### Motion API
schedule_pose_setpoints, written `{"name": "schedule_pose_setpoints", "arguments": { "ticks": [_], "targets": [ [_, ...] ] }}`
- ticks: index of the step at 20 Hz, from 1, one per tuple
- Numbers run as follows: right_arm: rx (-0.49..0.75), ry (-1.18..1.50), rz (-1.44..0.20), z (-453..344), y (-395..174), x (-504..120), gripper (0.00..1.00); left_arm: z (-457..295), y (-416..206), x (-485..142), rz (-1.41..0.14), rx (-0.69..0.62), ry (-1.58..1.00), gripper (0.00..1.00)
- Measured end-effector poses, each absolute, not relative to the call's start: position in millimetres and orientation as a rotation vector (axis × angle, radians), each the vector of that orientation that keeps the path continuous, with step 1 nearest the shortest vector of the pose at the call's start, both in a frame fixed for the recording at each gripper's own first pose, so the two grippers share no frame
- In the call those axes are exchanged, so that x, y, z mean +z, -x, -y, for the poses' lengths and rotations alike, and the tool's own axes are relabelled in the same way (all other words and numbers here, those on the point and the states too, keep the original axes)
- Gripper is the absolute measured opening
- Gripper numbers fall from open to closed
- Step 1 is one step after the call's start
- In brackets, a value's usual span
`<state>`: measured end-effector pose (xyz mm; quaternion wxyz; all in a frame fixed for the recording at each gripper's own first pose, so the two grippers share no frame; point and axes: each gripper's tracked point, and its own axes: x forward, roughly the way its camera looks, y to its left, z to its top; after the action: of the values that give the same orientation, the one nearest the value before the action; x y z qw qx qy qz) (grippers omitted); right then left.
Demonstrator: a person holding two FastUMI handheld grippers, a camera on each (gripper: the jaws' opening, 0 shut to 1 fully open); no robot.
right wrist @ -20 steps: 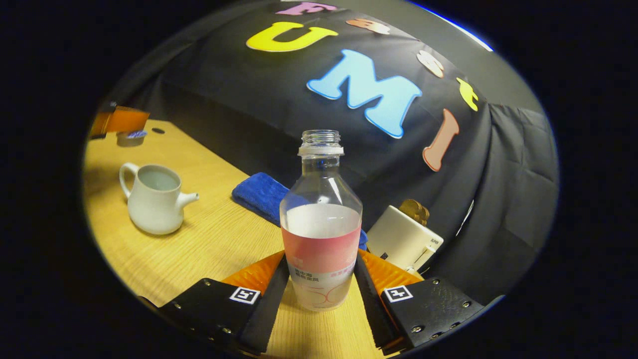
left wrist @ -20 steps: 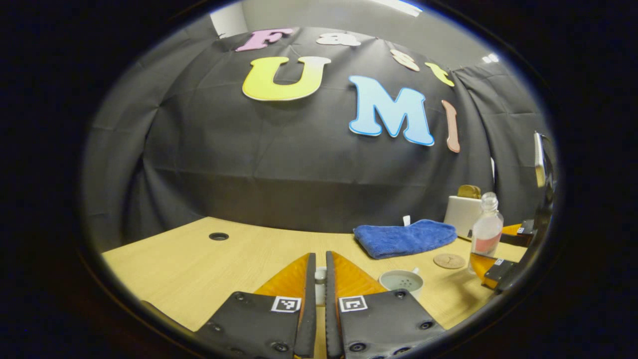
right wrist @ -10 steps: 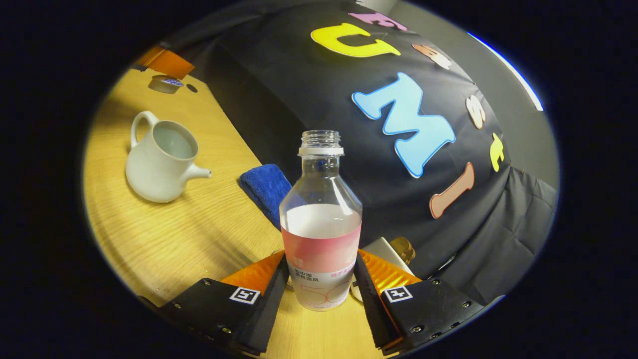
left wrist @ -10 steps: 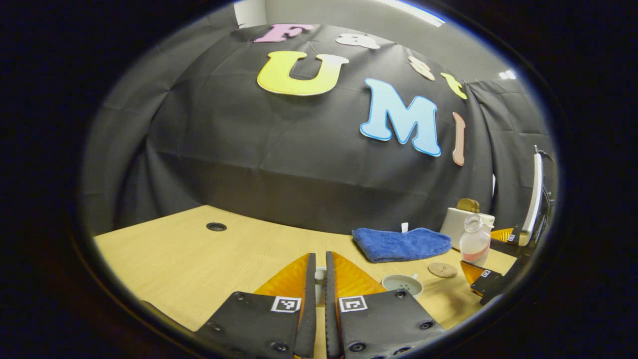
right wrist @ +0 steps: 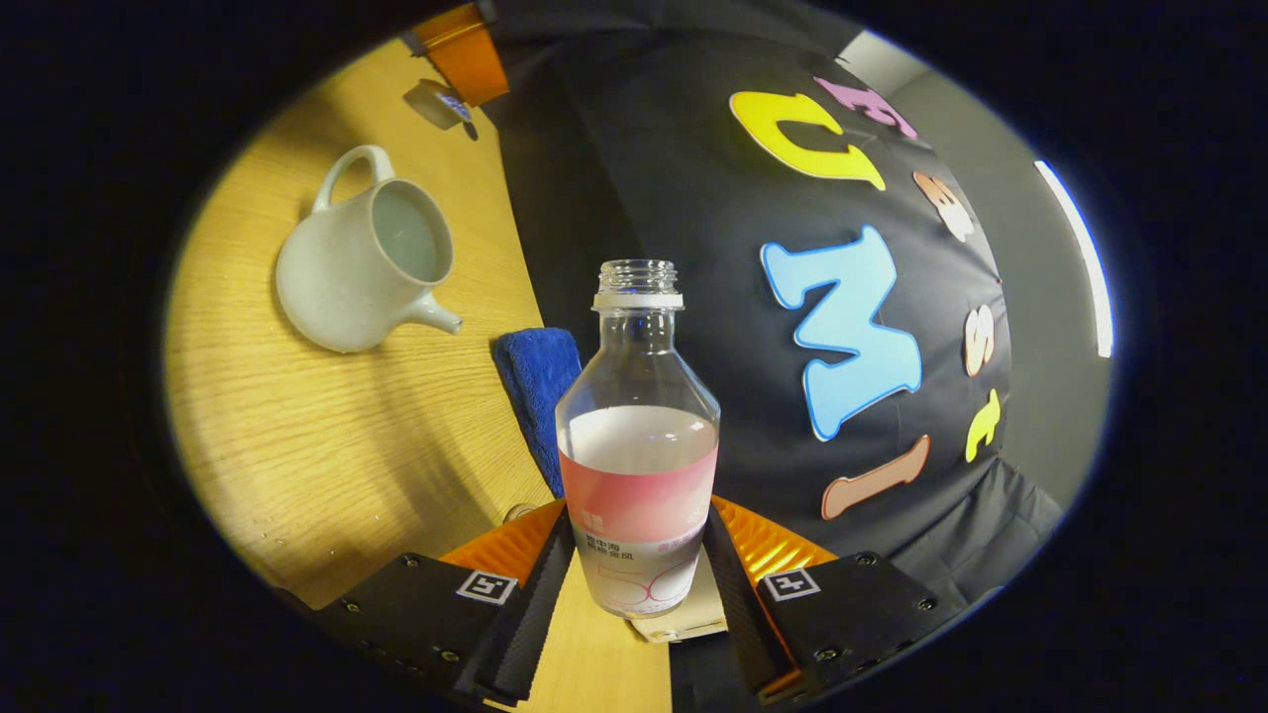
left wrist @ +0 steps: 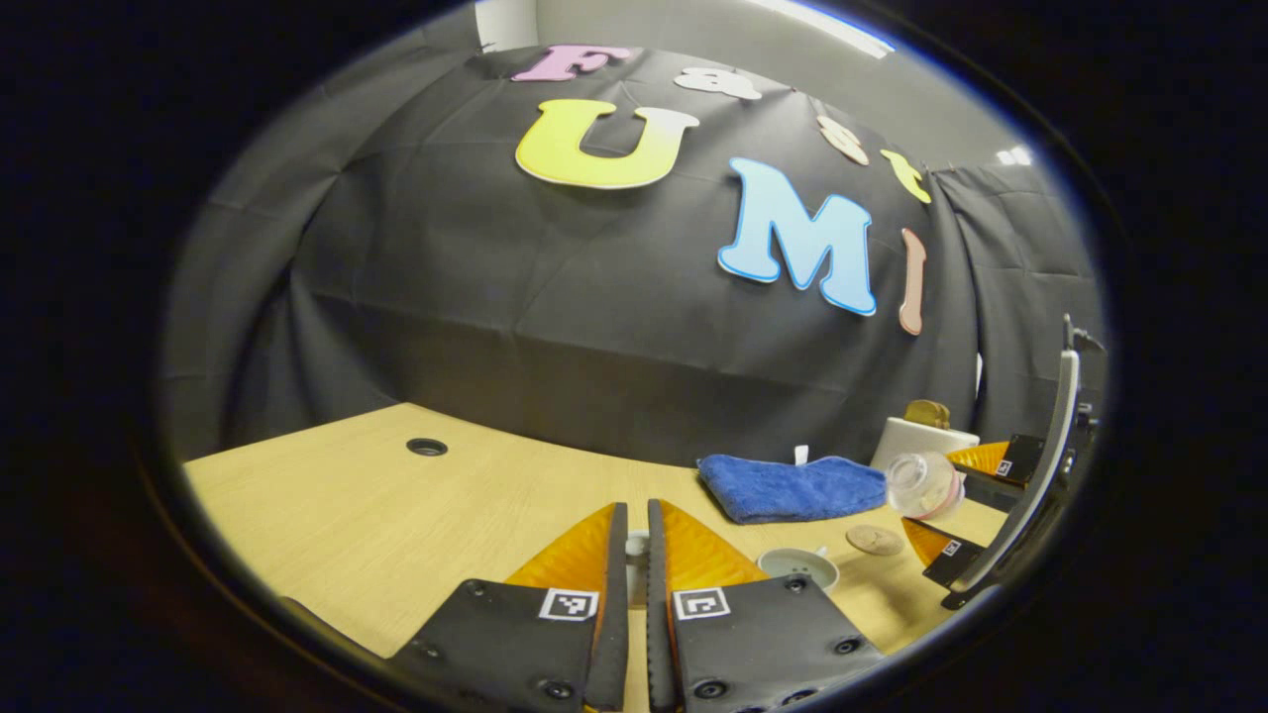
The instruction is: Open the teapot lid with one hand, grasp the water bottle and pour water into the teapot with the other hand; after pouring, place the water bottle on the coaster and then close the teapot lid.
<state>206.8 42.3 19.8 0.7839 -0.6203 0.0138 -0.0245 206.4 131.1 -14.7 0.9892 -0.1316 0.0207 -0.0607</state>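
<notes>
Wooden table (right wrist: 327, 446), open teapot (right wrist: 367, 262) standing far left.
Right gripper (right wrist: 634, 584) is clamping the water bottle (right wrist: 637, 446) at its labelled waist: light, slick; left gripper (left wrist: 635, 584) is pinching the lid (left wrist: 637, 555).

In the left gripper view, coaster (left wrist: 875, 540) lies between teapot (left wrist: 798, 567) and towel (left wrist: 791, 488).

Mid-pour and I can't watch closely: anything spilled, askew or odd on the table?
Nothing stands out. The water bottle is tipped toward the teapot in the right gripper, as pouring needs. The teapot stands open; its lid is in the left gripper. The coaster and blue towel lie flat; no puddle visible.
</notes>
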Motion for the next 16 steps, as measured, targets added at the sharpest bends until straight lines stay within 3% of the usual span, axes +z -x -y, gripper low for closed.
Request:
{"name": "schedule_pose_setpoints", "arguments": {
  "ticks": [16],
  "targets": [
    [-0.035, 1.717, 0.108, -69.7, -215.2, 37.0, 0.75, -137.2, -208.7, -16.7, -0.056, -0.128, 0.320, 0.14]
  ]
}}
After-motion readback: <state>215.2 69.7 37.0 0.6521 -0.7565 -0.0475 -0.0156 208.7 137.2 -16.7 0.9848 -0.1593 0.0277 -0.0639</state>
